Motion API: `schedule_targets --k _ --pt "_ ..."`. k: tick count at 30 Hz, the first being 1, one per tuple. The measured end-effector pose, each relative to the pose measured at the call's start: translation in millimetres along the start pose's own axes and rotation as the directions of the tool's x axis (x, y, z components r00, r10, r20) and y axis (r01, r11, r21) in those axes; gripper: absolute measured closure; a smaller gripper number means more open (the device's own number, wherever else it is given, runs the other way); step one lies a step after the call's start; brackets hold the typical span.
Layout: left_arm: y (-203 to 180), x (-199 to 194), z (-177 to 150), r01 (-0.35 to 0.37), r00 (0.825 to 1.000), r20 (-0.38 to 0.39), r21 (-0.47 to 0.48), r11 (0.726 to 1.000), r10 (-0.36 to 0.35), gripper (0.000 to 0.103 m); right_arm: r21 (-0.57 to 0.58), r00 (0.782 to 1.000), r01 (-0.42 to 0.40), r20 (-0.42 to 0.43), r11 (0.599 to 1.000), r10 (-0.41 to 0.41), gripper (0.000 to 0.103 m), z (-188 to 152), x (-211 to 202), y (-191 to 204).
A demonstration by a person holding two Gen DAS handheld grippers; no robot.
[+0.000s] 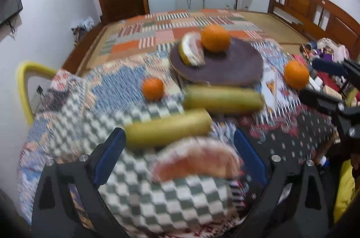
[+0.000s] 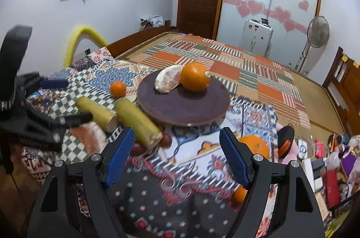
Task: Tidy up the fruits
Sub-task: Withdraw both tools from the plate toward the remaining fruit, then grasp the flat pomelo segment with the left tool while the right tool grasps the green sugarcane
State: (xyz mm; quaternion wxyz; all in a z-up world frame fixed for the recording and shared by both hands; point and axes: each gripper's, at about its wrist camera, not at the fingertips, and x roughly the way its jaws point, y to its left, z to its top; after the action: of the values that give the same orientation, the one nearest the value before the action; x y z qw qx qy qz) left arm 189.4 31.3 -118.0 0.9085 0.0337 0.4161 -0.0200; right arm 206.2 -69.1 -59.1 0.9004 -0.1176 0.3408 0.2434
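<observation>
A round dark brown plate [image 1: 236, 62] [image 2: 180, 107] holds a large orange [image 1: 215, 38] [image 2: 195, 77] and a peeled pomelo wedge [image 1: 192, 51] [image 2: 167, 79]. On the patterned cloth lie a small orange [image 1: 153, 88] [image 2: 118, 89], two yellow-green stalk pieces [image 1: 167, 131] [image 1: 222, 99] [image 2: 137, 122] and another orange [image 1: 296, 74] [image 2: 254, 145]. My left gripper [image 1: 180, 157] is open, with a pink pomelo wedge [image 1: 195, 161] blurred between its fingers. My right gripper [image 2: 176, 157] is open and empty over the cloth.
A wooden headboard [image 1: 315, 12] and clutter [image 2: 326, 159] lie at the right. A yellow chair back [image 1: 24, 85] stands at the left. The right gripper shows at the left wrist view's right edge [image 1: 333, 89]. Dark small fruits [image 2: 166, 140] lie by the stalk end.
</observation>
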Motion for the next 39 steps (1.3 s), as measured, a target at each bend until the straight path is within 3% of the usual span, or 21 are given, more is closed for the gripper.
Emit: schedule_targets --k 7,12,17,25,30,39 --pt "-17 23 -28 -0.027 0.999 -0.041 -0.031 0.999 0.026 0.005 0.025 0.999 -0.027 -0.022 0.999 0.028 0.027 -18 8 -1" --pt "-23 26 -36 -0.09 0.996 0.013 0.0 0.996 0.09 0.002 0.031 0.997 -0.067 -0.048 0.997 0.068 0.028 -21 28 1" --pt "-13 23 -42 -0.061 0.998 0.018 0.007 0.998 0.06 0.002 0.02 0.992 -0.105 -0.074 0.994 0.106 0.043 -16 49 8" --pt "16 4 -63 -0.041 0.999 0.014 0.029 0.999 0.04 0.009 -0.01 0.983 -0.151 -0.11 0.988 0.149 0.049 -8 76 15" --pt "33 -3 -71 -0.037 0.999 0.001 0.006 0.999 0.037 0.011 -0.035 0.978 -0.18 -0.112 0.983 0.175 0.063 -6 73 22" --pt "34 6 -65 0.041 0.998 -0.039 -0.069 0.997 -0.044 0.01 -0.04 0.985 -0.157 -0.074 0.987 0.154 0.068 -4 54 21"
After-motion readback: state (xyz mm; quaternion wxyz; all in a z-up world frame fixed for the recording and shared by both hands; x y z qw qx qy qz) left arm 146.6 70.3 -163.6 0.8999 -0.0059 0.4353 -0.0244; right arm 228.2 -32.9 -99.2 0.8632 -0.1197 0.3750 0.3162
